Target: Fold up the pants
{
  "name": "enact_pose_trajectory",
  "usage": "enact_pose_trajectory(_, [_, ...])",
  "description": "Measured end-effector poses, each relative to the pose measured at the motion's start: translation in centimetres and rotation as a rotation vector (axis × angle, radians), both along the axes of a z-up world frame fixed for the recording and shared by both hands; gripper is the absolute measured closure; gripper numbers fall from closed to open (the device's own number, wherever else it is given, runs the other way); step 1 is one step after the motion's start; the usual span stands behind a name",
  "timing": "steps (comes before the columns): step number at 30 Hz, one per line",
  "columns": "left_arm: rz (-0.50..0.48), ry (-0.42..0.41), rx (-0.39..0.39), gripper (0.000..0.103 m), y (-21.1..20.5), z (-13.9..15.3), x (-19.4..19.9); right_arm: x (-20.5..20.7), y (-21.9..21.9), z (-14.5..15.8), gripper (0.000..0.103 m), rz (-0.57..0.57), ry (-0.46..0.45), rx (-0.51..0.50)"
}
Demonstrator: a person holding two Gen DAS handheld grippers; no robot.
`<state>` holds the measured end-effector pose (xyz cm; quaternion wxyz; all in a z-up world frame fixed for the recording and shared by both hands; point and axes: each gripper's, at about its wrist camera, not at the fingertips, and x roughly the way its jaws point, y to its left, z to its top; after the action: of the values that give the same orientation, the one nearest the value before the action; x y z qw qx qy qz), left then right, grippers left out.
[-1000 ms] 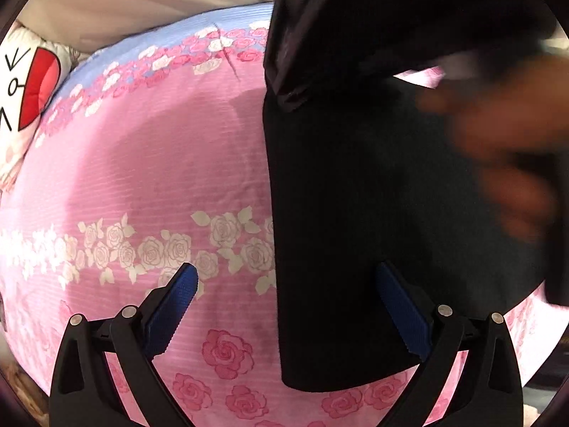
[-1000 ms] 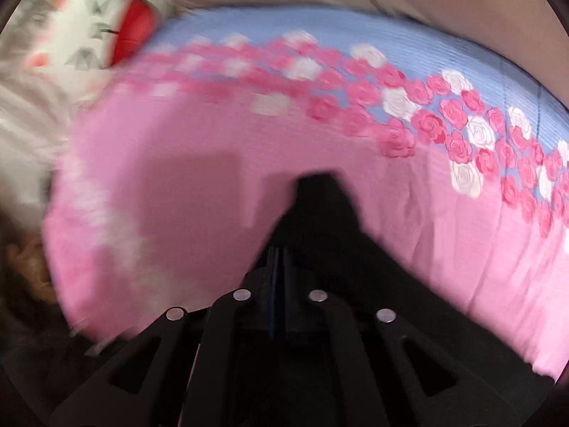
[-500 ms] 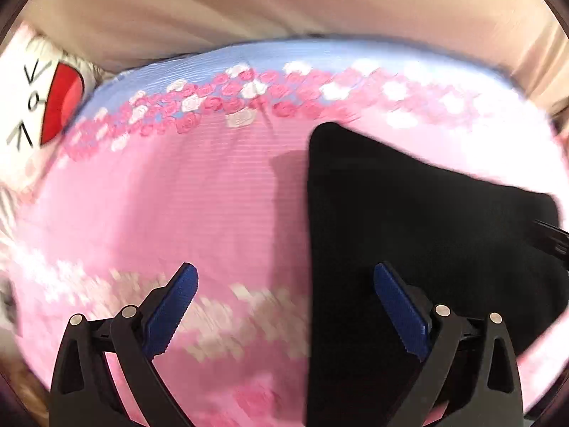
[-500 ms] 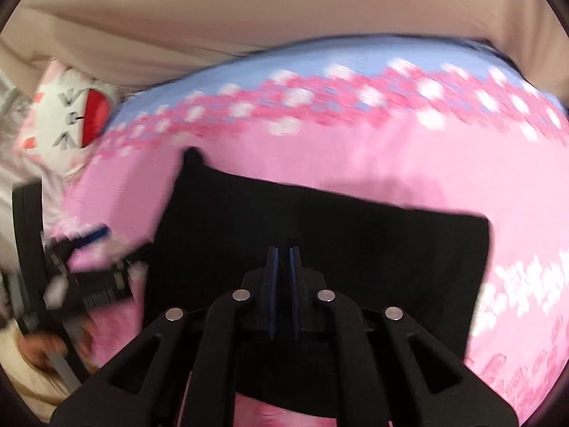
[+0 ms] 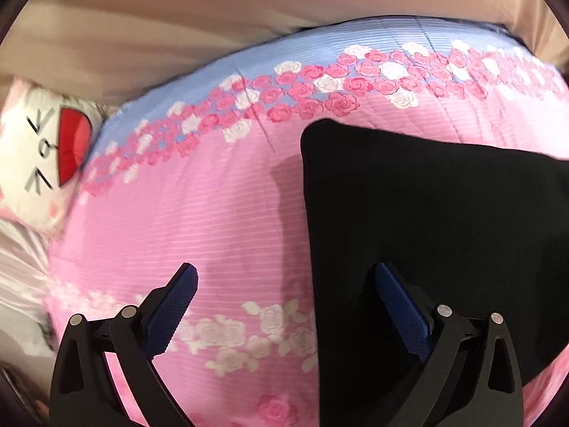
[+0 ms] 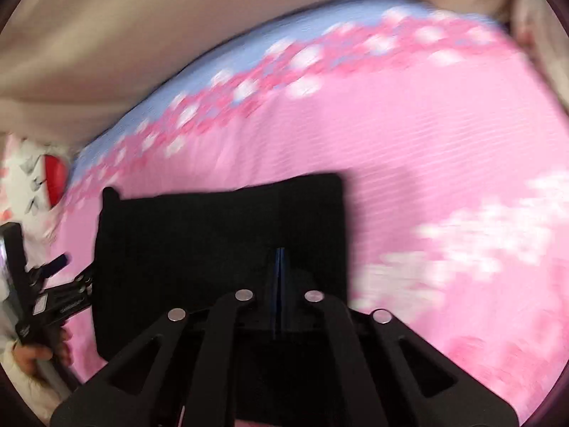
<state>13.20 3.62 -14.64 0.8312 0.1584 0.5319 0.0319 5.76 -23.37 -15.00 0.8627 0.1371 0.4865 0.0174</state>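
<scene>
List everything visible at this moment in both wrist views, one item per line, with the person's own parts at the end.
pants: one, black, folded into a flat rectangle on the bedspread, right of centre in the left wrist view.
bedspread: one, pink with pink and white roses and a blue band at the far edge, covering the bed.
cat cushion: one, white with a red mouth, at the bed's left end.
curtain: beige fabric behind the bed.
left gripper: black with blue pads, open, empty, over the pants' left edge.
right gripper: black, jaws almost closed after just starting to open, over the pants; whether cloth is pinched is unclear.
hand: one, holding the left gripper's handle.
</scene>
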Motion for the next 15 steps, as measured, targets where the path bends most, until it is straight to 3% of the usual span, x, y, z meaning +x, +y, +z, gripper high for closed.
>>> enact_pose_trajectory(5, [0.006,0.020,-0.012,0.005,-0.5,0.6,-1.3,-3.7,2.9,1.1,0.096,0.146,-0.015,0.010])
enact_pose_trajectory(8, [0.011,0.025,-0.018,0.005,-0.9,0.6,-2.1,-4.5,4.2,-2.8,0.097,0.160,0.081,-0.036])
enact_pose_trajectory(10, [0.007,0.038,-0.034,0.005,-1.2,0.5,-2.7,-5.5,3.3,-4.2,0.100,0.144,0.081,0.000])
enact_pose_trajectory(13, [-0.005,0.049,-0.025,0.005,-1.7,0.3,-3.4,-5.9,3.4,-2.2,0.095,0.127,0.074,0.018])
enact_pose_trajectory(15, [-0.008,0.054,-0.032,0.005,-1.9,0.3,-3.9,-6.4,4.2,-2.1,0.096,0.179,0.070,-0.034])
